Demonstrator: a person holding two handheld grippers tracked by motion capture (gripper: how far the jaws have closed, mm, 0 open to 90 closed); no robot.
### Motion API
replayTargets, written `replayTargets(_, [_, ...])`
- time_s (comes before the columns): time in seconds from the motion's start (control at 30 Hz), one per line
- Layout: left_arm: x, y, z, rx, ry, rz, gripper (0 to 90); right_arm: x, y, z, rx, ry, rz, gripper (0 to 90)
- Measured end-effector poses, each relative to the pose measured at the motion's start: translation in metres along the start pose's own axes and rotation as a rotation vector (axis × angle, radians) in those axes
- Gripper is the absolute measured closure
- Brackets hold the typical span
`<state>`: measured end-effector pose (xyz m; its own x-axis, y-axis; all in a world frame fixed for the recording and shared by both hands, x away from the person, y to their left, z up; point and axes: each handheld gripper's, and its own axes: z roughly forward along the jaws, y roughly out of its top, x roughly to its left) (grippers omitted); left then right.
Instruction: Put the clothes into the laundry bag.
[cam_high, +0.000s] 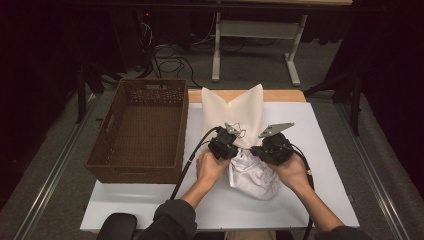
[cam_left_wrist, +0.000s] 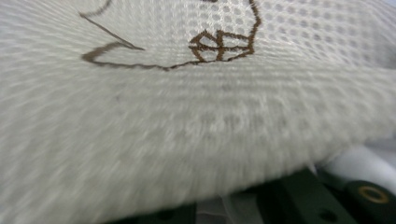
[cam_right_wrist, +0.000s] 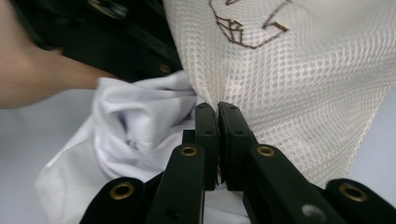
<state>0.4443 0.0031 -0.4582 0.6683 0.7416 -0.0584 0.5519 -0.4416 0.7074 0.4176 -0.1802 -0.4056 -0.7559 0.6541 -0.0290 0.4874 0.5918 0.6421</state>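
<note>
At table centre: mesh bag (cam_high: 235, 112) over white cloth (cam_high: 252, 175)
Right gripper (cam_right_wrist: 217, 108): clamped on bag's edge (jaws together)
Left gripper (cam_high: 223, 145): grip not discernible

There were two grippers, the left gripper (cam_high: 231, 140) and the right gripper (cam_high: 264, 148), held in two hands. One mesh bag (cam_high: 239, 112) lay on the one table (cam_high: 320, 150), with one white cloth (cam_high: 252, 175) and one basket (cam_high: 140, 130).

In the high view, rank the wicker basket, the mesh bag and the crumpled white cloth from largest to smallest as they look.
1. Wicker basket, clearly the largest.
2. Mesh bag, lying flat on the table.
3. Crumpled white cloth, partly hidden by the hands and grippers, so its true extent is unsure; what shows looks a little smaller than the bag.
</note>
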Motion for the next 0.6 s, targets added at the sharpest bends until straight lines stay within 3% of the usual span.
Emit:
replayTargets(0.17, [0.002,-0.009,-0.027,0.021,0.01,-0.01,53.4,-0.005,0.0,0.004,0.0,-0.02,0.024,88.0])
replayTargets(0.27, [0.001,-0.02,-0.043,0.023,0.03,0.009,47.9,-0.005,0.0,0.006,0.001,-0.023,0.024,88.0])
replayTargets(0.33, [0.001,-0.028,-0.048,0.045,0.006,-0.007,45.6,-0.004,0.001,0.007,0.007,-0.026,0.016,87.9])
replayTargets(0.5, [0.001,-0.035,-0.033,0.077,-0.011,-0.034,42.0,-0.003,0.002,0.007,-0.005,-0.024,0.017,87.9])
replayTargets(0.6, [0.003,-0.036,-0.011,0.116,-0.054,-0.085,43.8,-0.003,0.002,0.006,0.002,-0.024,0.019,87.9])
